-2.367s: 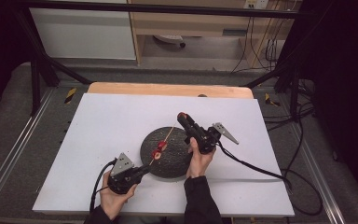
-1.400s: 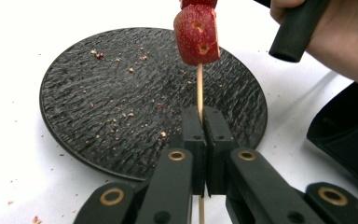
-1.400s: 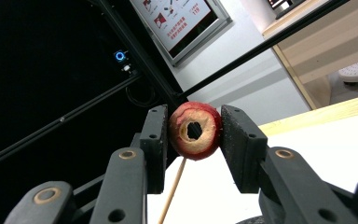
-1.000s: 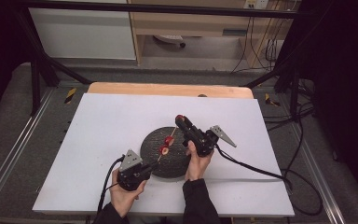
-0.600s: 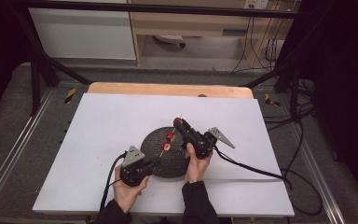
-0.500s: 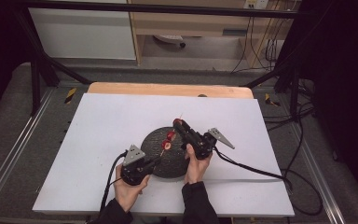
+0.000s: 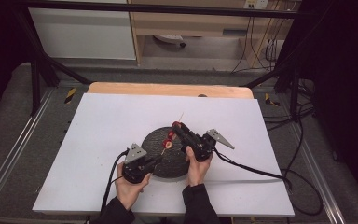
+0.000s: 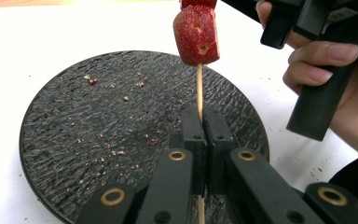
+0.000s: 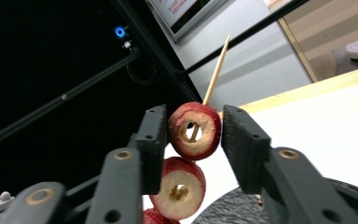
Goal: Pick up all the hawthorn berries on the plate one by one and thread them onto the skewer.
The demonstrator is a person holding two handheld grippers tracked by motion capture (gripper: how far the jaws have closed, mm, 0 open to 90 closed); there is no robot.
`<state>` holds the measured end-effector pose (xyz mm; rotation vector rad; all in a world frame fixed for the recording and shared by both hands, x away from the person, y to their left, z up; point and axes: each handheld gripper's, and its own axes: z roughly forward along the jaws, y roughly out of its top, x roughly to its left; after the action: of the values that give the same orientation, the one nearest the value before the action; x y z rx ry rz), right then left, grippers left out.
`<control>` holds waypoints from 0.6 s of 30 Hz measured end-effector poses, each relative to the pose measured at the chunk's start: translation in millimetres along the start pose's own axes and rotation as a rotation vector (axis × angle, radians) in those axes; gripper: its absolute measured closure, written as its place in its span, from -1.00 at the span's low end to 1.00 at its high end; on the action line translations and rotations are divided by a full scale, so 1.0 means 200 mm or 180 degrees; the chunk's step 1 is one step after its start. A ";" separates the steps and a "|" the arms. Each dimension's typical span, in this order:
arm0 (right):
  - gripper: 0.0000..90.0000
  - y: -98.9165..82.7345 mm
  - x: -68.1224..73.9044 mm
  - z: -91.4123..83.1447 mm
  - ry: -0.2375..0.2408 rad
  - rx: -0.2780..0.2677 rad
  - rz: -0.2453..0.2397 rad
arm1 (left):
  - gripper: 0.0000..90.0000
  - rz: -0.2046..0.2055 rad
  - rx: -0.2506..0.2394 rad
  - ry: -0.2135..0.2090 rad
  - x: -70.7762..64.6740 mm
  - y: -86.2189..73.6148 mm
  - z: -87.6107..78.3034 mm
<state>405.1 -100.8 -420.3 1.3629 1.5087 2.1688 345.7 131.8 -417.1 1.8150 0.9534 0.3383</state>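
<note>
Your left gripper is clamped on the lower end of the wooden skewer, holding it tilted above the black plate. Your right gripper has just been opening; its jaws bracket the top fruit slice, and the pads seem barely off it, though that's hard to judge. Three cored red slices are threaded on the stick. Crumbs dot the plate, no loose pieces wait there, so threading looks nearly done

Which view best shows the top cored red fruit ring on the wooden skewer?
Right gripper view: the top cored red fruit ring sits large between its jaws, hole visible. Left gripper view cuts it off at the top edge. High view shows a tiny red dot.
</note>
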 end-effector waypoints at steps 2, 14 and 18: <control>0.21 0.02 0.01 -0.01 -0.0014 0.0079 -0.0037 | 0.97 -0.0005 0.0006 0.0001 0.01 0.00 0.00; -0.56 0.12 -0.04 -0.09 -0.0199 0.0826 -0.0512 | 0.97 0.0013 0.0087 0.0031 0.07 -0.01 -0.05; -0.74 0.13 -0.07 -0.11 -0.0285 0.1160 -0.0712 | 0.97 0.0032 0.0120 0.0029 0.08 -0.01 -0.07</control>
<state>405.2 -136.9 -408.6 1.2909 1.9832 1.7370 347.3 152.9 -416.0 1.8546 0.9631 0.3372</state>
